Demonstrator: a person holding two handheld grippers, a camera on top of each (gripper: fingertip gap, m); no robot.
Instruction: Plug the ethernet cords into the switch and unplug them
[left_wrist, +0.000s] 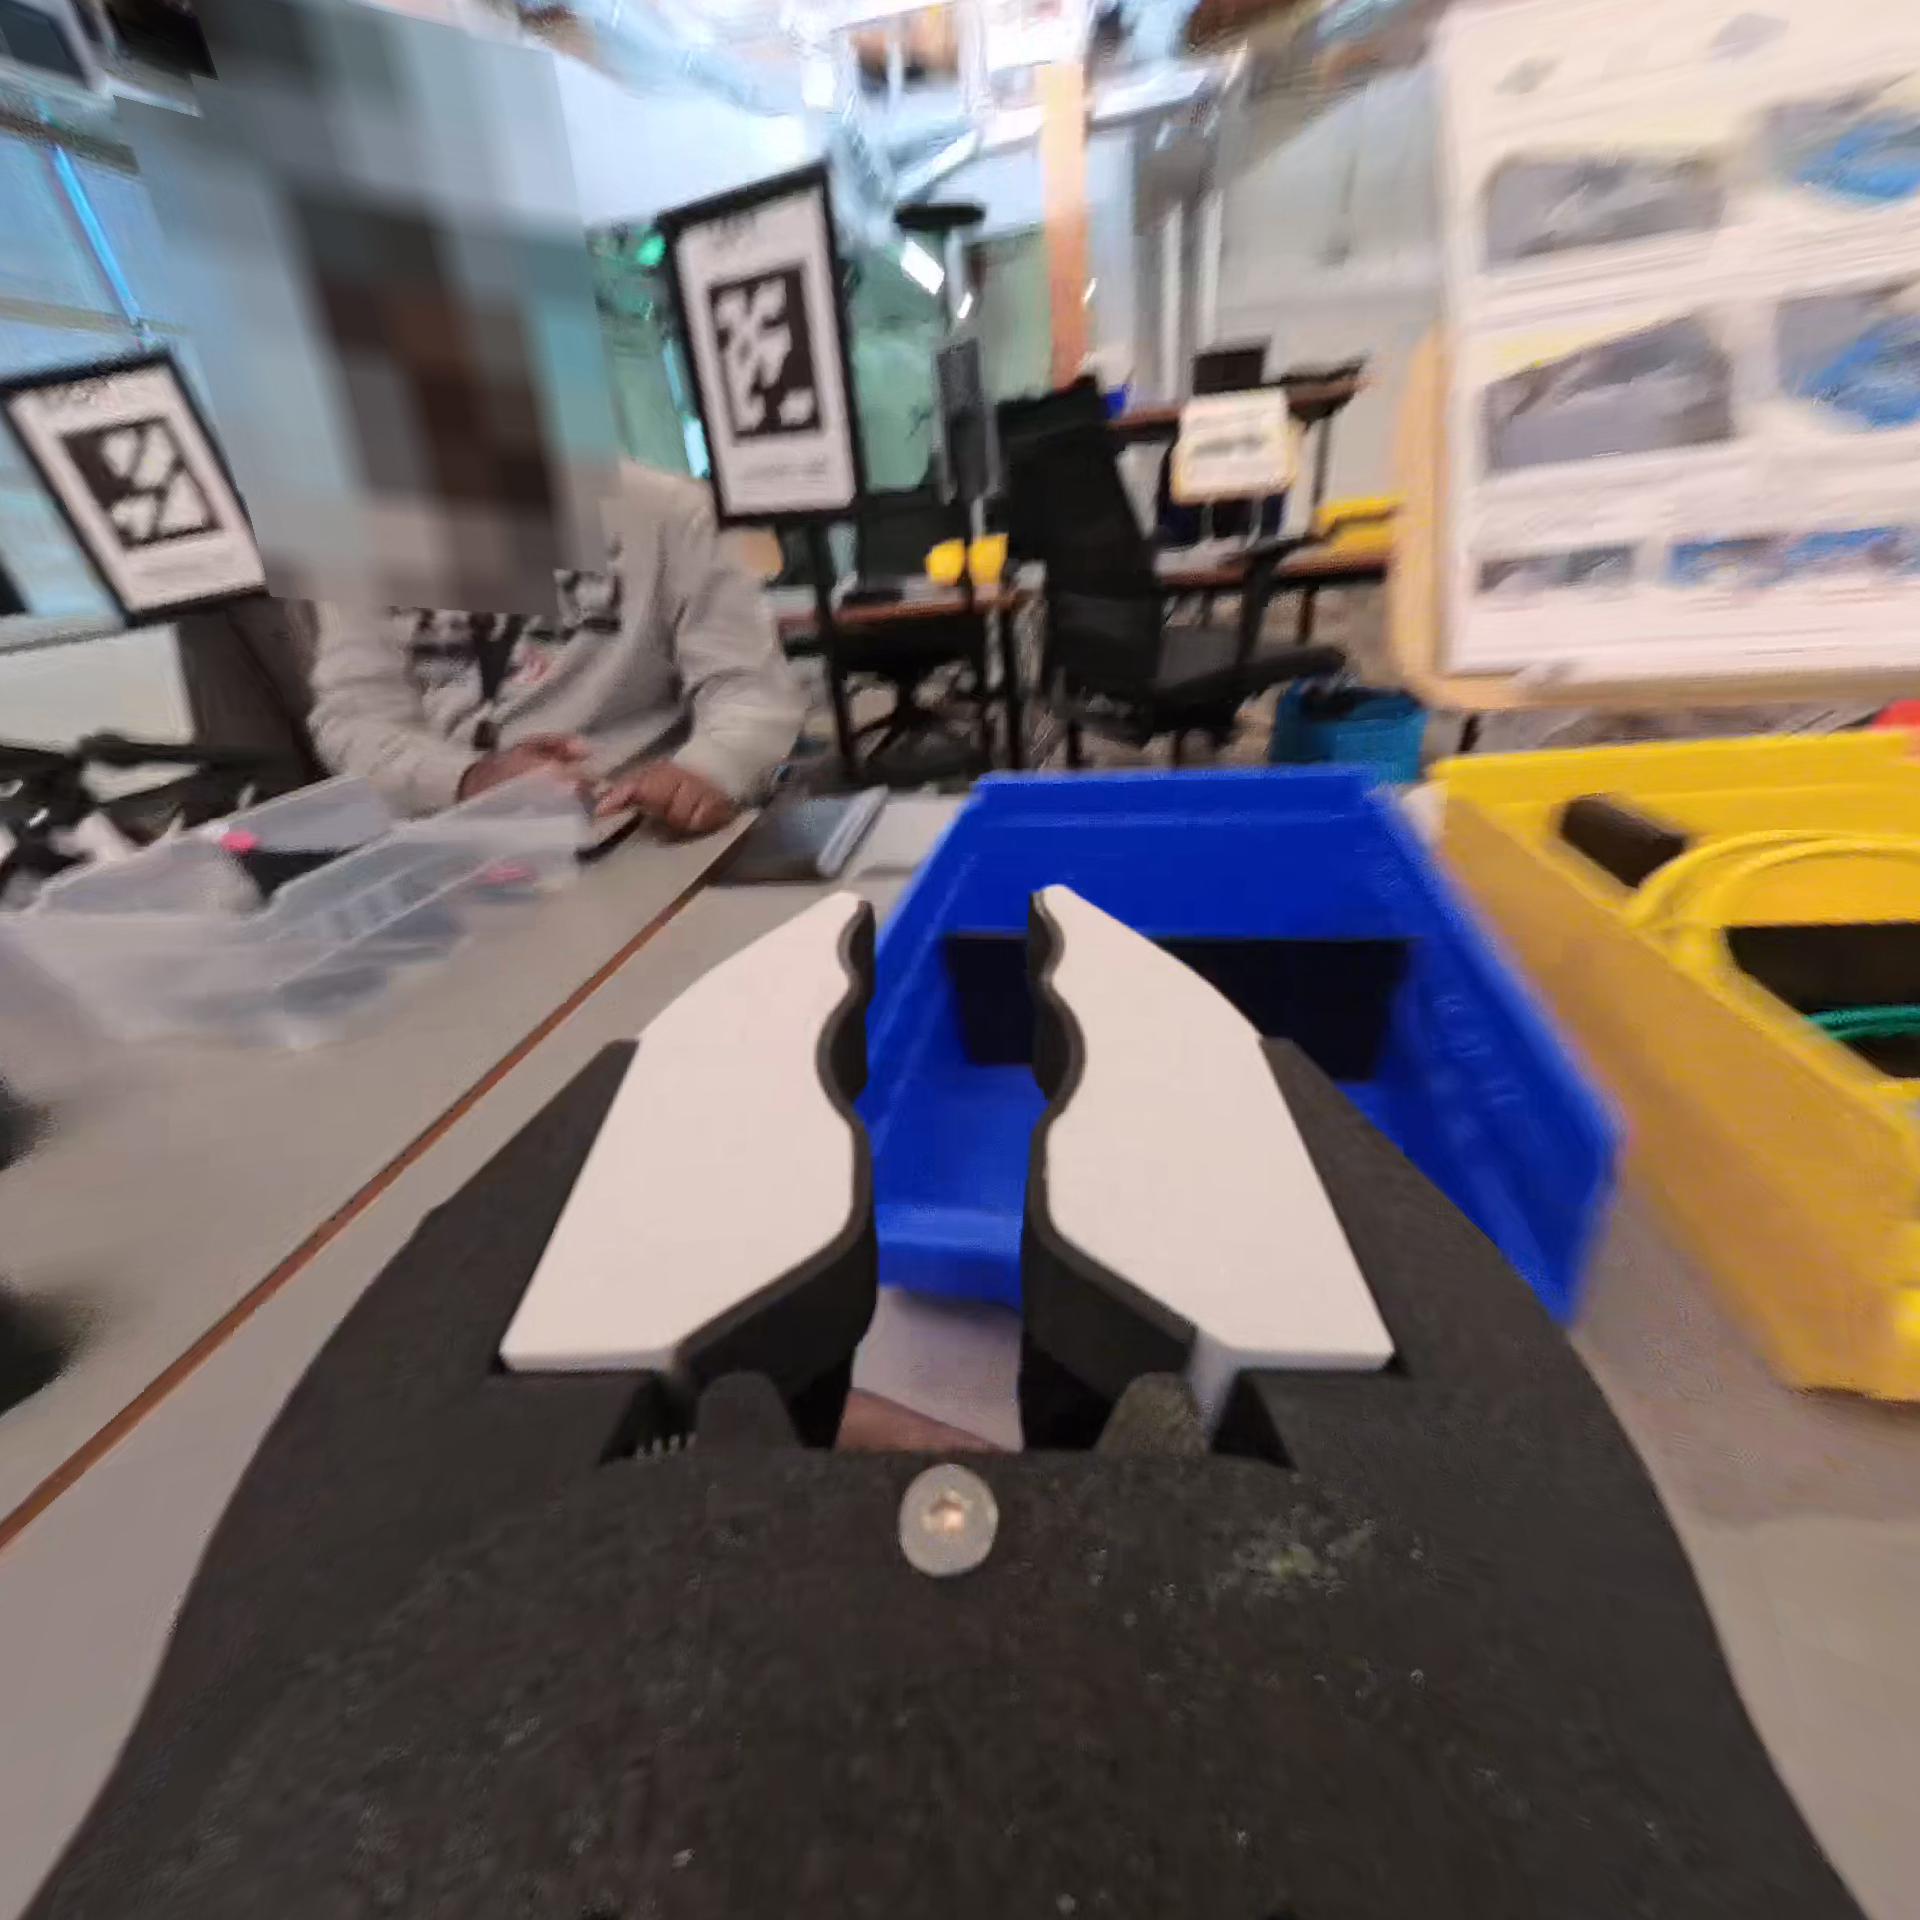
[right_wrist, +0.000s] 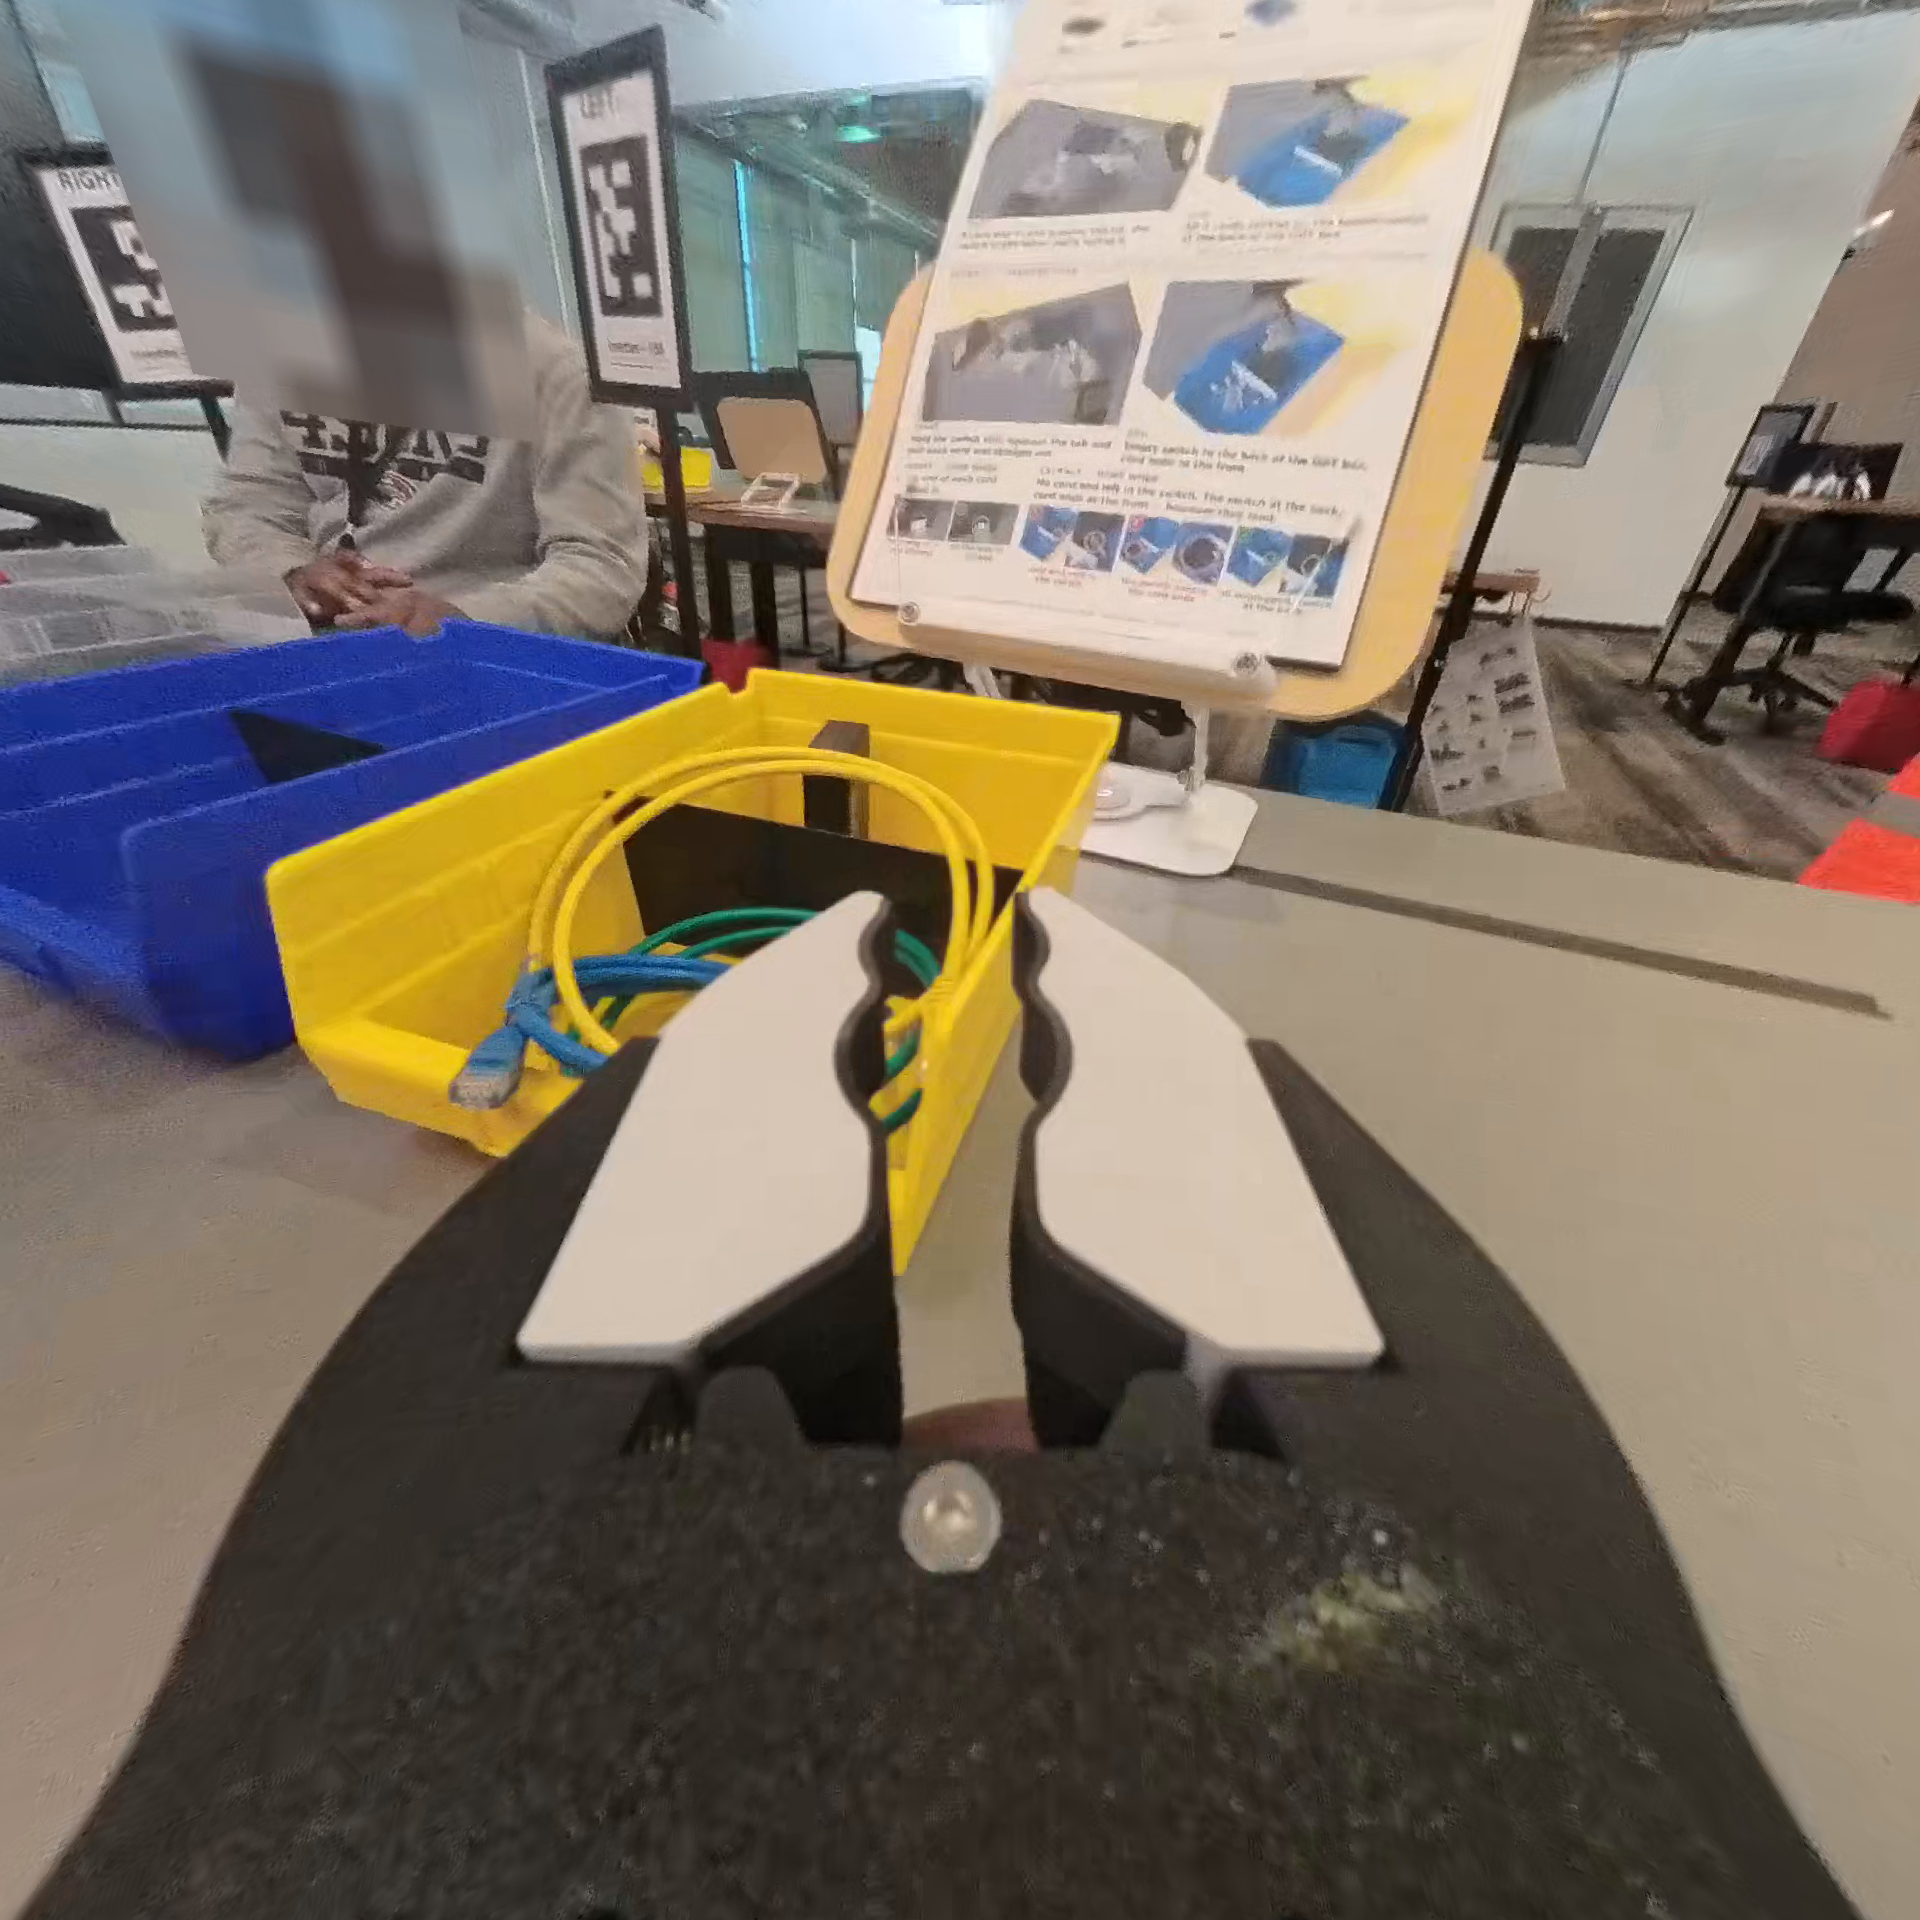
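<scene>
- Grey table (right_wrist: 1558, 1195) under both my grippers; two bins side by side ahead of the fingers.
- Blue bin (left_wrist: 1195, 1039): dead ahead of my left gripper (left_wrist: 951, 914), its open front facing the tips. Fingers spread, holding nothing. Only a dark divider shows inside; I cannot make out a switch.
- Yellow bin (right_wrist: 436, 935): ahead and slightly left of my right gripper (right_wrist: 951, 914). Fingers spread, empty.
- Ethernet cords in that bin: yellow cord (right_wrist: 665, 821) loops upright, green cord (right_wrist: 727, 925) coiled low behind the left fingertip.
- Blue cord (right_wrist: 623, 977) runs left of my left finger; its plug (right_wrist: 483, 1081) lies over the bin's front lip.
- My read: the right gripper is the nearer one; the plug sits forward-left of its fingers.
</scene>
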